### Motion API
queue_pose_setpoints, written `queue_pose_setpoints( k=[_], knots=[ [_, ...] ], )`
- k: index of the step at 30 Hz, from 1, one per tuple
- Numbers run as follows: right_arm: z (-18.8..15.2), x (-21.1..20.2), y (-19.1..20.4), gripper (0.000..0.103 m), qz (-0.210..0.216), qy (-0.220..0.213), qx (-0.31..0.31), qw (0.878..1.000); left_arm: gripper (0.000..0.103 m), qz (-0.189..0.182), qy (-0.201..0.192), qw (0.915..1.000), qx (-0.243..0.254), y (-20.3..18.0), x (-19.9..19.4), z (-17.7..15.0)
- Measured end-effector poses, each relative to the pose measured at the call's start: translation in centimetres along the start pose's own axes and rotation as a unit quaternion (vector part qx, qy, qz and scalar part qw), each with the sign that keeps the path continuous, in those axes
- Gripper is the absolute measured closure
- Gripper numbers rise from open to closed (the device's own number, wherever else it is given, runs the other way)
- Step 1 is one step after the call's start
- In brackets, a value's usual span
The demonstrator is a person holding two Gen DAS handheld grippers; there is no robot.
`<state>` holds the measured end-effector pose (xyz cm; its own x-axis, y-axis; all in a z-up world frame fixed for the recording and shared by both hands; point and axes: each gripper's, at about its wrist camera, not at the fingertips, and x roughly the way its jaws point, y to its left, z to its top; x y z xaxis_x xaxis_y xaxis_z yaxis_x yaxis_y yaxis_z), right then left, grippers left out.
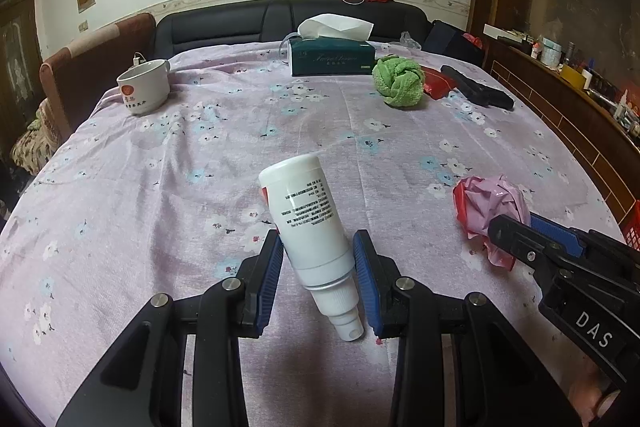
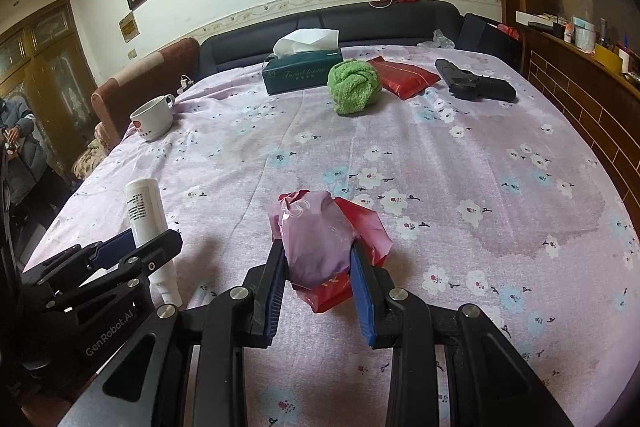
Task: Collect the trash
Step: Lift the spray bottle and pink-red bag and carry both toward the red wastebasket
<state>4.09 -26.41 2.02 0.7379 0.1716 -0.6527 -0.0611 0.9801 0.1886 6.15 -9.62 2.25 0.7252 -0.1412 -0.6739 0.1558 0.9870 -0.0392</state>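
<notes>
A white spray bottle [image 1: 310, 227] with black print sits between the blue pads of my left gripper [image 1: 318, 247], its nozzle pointing toward the camera; the jaws are closed against its body. It also shows in the right wrist view [image 2: 146, 213]. My right gripper [image 2: 318, 255] is shut on a crumpled pink and red plastic bag [image 2: 320, 239], which also shows in the left wrist view [image 1: 490, 205]. Both grippers are low over the flowered pink tablecloth [image 1: 200, 155].
At the far side stand a white cup [image 1: 144, 87], a green tissue box [image 1: 332, 57], a green balled cloth [image 1: 398, 81], a red packet [image 2: 404, 75] and a black pistol-shaped object [image 2: 474, 83]. A dark sofa [image 1: 240, 23] runs behind; a wooden cabinet [image 1: 580, 119] stands at right.
</notes>
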Motion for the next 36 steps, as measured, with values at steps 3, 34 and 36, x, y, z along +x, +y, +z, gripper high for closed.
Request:
queue_pose_setpoints(
  k=[3, 34, 36],
  knots=[
    [0.1, 0.0, 0.0, 0.07, 0.005, 0.003, 0.001, 1.0, 0.069, 0.0, 0.003, 1.0, -0.003, 0.1, 0.1, 0.0],
    [-1.5, -7.3, -3.8, 0.07, -0.03, -0.015, 0.047, 0.998, 0.069, -0.047, 0.001, 0.9972, 0.059, -5.7, -4.5, -2.5],
    [-2.3, -8.5, -4.5, 0.07, -0.032, -0.016, 0.053, 0.998, 0.069, -0.05, -0.001, 0.9967, 0.063, -6.3, -5.3, -2.7]
  ],
)
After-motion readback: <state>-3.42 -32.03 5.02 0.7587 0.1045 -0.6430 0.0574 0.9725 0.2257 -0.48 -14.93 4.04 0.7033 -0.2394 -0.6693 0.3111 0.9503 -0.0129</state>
